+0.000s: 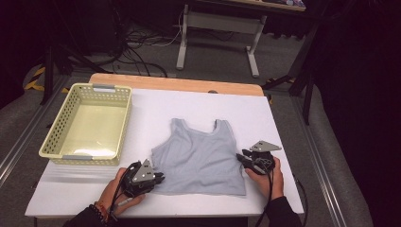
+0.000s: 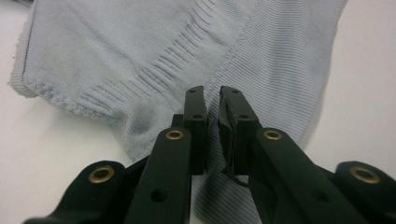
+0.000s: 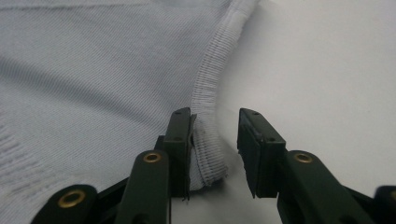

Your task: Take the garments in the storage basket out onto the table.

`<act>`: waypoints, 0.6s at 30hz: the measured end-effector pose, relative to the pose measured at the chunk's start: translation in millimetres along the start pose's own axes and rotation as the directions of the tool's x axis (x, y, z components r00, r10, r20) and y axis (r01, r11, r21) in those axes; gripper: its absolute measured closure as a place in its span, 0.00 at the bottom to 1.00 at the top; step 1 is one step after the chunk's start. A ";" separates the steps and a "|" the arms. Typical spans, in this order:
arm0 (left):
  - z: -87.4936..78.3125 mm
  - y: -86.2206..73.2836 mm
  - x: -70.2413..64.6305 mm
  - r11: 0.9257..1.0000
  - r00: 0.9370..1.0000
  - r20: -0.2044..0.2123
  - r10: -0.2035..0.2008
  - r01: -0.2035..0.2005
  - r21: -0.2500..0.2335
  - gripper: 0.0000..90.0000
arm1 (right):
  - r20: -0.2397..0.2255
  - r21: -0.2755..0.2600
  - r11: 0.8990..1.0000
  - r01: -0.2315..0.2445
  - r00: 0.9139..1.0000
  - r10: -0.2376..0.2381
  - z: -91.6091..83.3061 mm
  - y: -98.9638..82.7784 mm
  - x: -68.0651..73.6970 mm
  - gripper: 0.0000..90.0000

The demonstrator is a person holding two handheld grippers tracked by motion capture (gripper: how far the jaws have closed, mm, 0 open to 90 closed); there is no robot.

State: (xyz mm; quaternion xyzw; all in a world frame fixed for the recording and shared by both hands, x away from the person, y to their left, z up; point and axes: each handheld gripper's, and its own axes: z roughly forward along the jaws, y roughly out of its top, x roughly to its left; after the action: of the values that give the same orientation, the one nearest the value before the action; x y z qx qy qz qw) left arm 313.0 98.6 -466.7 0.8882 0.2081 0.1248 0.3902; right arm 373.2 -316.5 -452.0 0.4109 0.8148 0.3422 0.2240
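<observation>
A pale blue tank top (image 1: 201, 158) is spread flat at the lower centre of the white worktop (image 1: 283, 123). Its lower left corner is pinched by the nearly closed left gripper (image 1: 161, 178). The right gripper (image 1: 241, 158) is held spread at the garment's right edge, the ribbed hem lying between its jaws unpressed.

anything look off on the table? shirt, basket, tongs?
Nothing damaged or spilled. The grey tank top lies flat, turned slightly askew to the table edge. Fabric puckers into ridges by the left tongs, nearly shut over its bottom corner. The right tongs stand open around the ribbed hem. The yellow basket sits empty and upright.
</observation>
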 end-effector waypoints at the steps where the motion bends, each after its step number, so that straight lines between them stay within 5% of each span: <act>1: -0.1 -0.1 -0.5 1.000 1.000 -0.004 0.002 -0.002 -0.001 0.91 | -0.001 -0.005 1.000 -0.007 1.000 0.007 -0.9 -0.6 -1.1 0.77; 10: -2.8 -1.4 -2.9 1.000 1.000 -0.030 0.006 -0.007 -0.018 0.87 | 0.053 -0.074 0.997 -0.010 0.999 0.014 -11.0 0.4 1.3 0.73; 15: -13.4 -1.7 1.4 0.997 0.999 -0.033 -0.013 0.011 -0.078 0.84 | 0.079 -0.135 0.991 -0.012 0.997 0.023 -21.0 4.4 2.8 0.68; 18: -20.7 -0.8 4.0 0.994 0.999 -0.038 -0.018 0.014 -0.106 0.83 | 0.054 -0.187 0.982 -0.033 0.998 0.043 -29.0 3.7 3.4 0.62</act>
State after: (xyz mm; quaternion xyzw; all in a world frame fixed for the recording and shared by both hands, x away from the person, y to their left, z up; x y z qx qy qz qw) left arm 308.4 114.2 -453.3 0.8619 0.2157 0.1500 0.4337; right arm 354.5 -322.9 -430.2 0.4132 0.7644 0.4092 0.2782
